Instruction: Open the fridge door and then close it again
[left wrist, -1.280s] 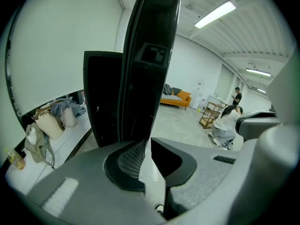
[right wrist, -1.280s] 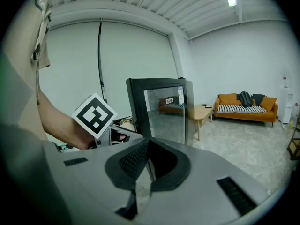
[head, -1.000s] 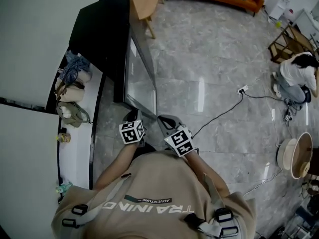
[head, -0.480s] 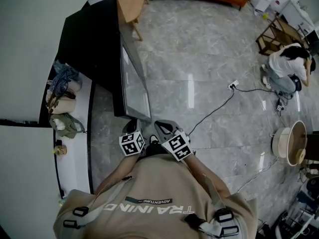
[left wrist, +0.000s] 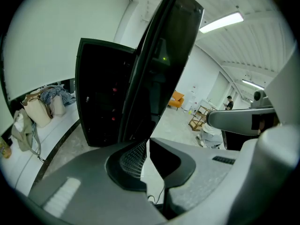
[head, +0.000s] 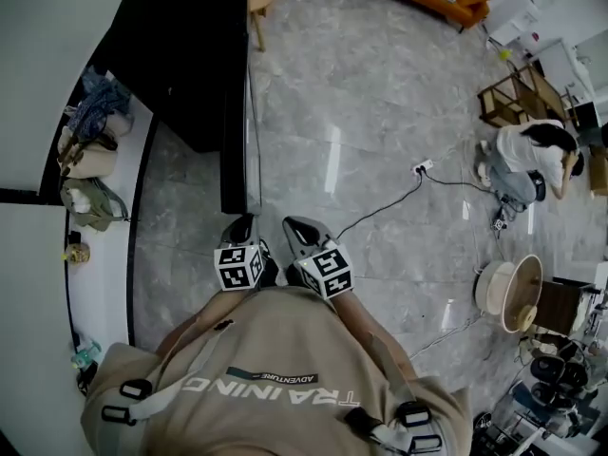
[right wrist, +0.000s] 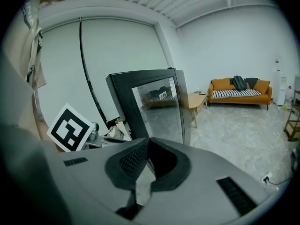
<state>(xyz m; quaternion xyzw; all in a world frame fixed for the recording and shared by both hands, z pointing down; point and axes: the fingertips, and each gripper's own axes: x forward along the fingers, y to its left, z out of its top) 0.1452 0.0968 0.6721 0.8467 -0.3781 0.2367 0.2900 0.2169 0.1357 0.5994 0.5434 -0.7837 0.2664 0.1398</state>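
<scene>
Glossy black fridge [head: 180, 55], reflective glass door [right wrist: 159, 109], polished stone-look floor [head: 380, 93], matt grey plastic left gripper [left wrist: 146, 146] and right gripper [right wrist: 149, 146]

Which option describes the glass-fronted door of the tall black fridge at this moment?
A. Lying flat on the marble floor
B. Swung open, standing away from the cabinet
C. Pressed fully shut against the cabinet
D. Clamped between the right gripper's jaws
B: in the left gripper view the glass-fronted door is seen edge-on, angled away from the black fridge cabinet, with the dark interior exposed behind it.
</scene>
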